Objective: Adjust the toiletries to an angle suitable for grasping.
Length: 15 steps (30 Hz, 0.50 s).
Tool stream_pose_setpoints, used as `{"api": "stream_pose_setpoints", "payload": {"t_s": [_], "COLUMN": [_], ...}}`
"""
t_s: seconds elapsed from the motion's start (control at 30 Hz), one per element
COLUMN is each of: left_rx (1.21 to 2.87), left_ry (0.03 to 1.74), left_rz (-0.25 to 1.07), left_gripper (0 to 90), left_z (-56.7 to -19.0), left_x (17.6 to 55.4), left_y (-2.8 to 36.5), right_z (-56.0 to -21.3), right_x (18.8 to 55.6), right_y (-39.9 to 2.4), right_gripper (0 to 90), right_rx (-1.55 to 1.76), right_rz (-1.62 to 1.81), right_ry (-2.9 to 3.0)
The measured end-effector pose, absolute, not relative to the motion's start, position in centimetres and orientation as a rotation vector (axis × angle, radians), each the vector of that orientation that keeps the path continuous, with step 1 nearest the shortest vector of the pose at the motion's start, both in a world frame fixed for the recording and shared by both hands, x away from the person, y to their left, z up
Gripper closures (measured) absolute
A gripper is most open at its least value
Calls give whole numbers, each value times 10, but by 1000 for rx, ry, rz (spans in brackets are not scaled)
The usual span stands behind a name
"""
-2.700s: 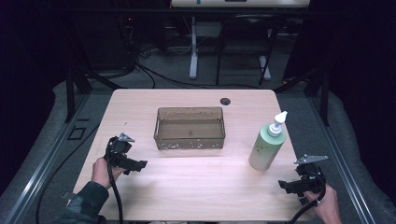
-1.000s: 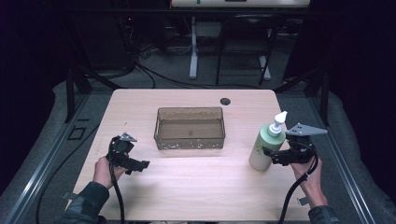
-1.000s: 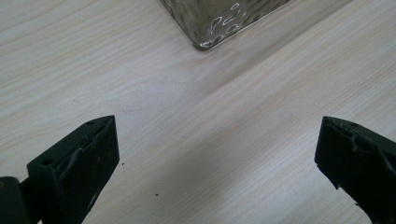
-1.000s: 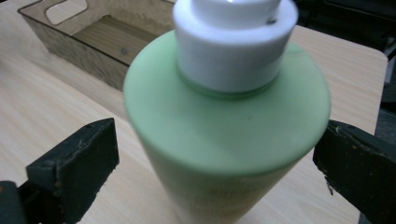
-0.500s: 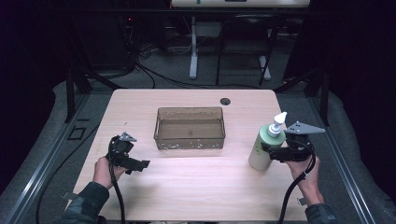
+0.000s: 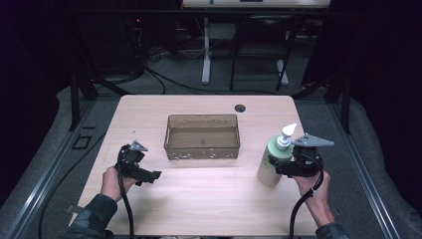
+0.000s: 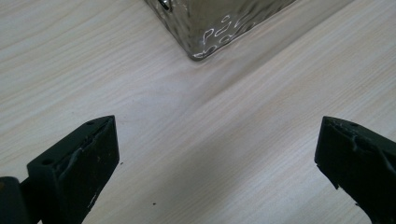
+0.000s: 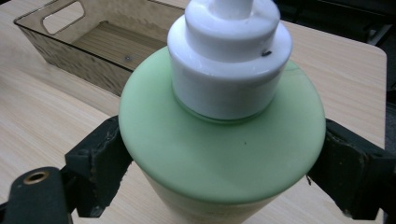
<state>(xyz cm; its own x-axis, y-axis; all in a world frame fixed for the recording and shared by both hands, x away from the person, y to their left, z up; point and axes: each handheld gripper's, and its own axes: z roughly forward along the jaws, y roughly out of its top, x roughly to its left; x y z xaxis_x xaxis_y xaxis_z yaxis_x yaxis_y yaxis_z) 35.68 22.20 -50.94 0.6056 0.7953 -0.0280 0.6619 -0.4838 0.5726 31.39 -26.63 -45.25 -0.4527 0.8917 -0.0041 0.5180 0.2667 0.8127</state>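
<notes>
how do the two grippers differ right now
The right gripper is shut on the green pump bottle, a jaw pressed to each side of it just below its shoulder; the left gripper stands wide open over bare table with nothing between its jaws. The right sits beside the bottle, the left near a corner of the clear bin. Both have black jaws and a trailing cable.
</notes>
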Motion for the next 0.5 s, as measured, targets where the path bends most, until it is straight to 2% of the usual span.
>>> {"api": "stream_pose_setpoints", "payload": {"t_s": [0.23, 0.5], "left_rx": [2284, 2285], "left_ry": [1144, 1140], "left_rz": [323, 315], "left_gripper": [0, 0], "left_z": [-508, -508], "left_x": [356, 355], "left_y": [222, 221], "right_z": [-452, -452], "right_x": [312, 311], "right_y": [-252, -259], "right_gripper": [118, 115], "right_rx": [1274, 1244], "right_rz": [1067, 1111], "right_ry": [2079, 2128]}}
